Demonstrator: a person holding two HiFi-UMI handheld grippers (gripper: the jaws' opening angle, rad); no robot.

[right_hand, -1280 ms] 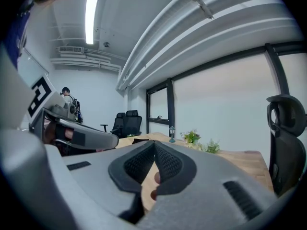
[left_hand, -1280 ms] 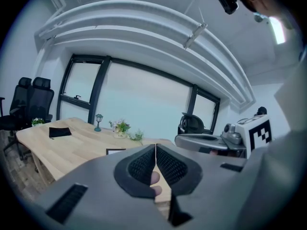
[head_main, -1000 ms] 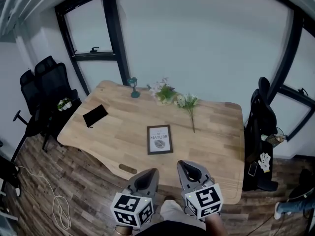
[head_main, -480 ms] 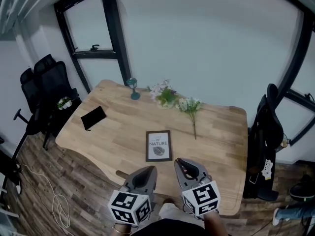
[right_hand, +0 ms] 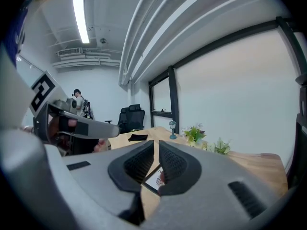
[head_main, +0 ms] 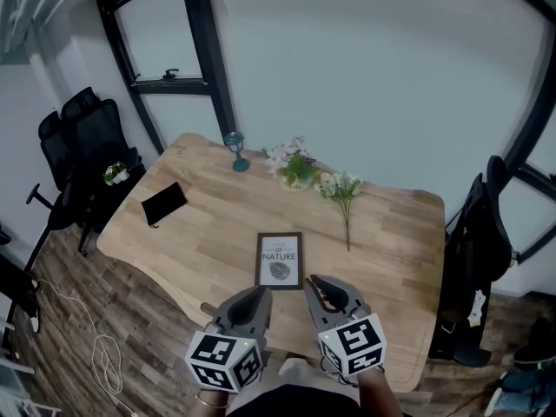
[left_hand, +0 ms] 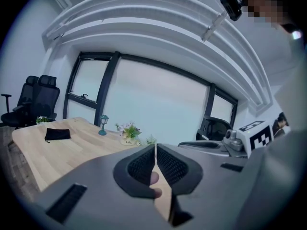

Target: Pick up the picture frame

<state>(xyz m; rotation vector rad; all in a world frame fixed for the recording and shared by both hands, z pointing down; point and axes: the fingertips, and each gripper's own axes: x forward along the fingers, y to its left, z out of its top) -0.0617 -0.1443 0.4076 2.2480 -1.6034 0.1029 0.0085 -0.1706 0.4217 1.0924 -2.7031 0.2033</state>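
Left tongs point(head_main: 258, 293) and right tongs point(head_main: 314, 281) have neared the picture frame point(head_main: 280, 260), both closed, empty.

Office-type room. Indicators: a large wooden desk point(head_main: 208, 233) on a wood-plank floor point(head_main: 130, 311); black swivel office chairs point(head_main: 82, 142) at the far left and another black chair point(head_main: 482, 233) at the right; tall black-framed windows point(head_main: 161, 46) along the far wall; a strip ceiling light point(right_hand: 80, 19).
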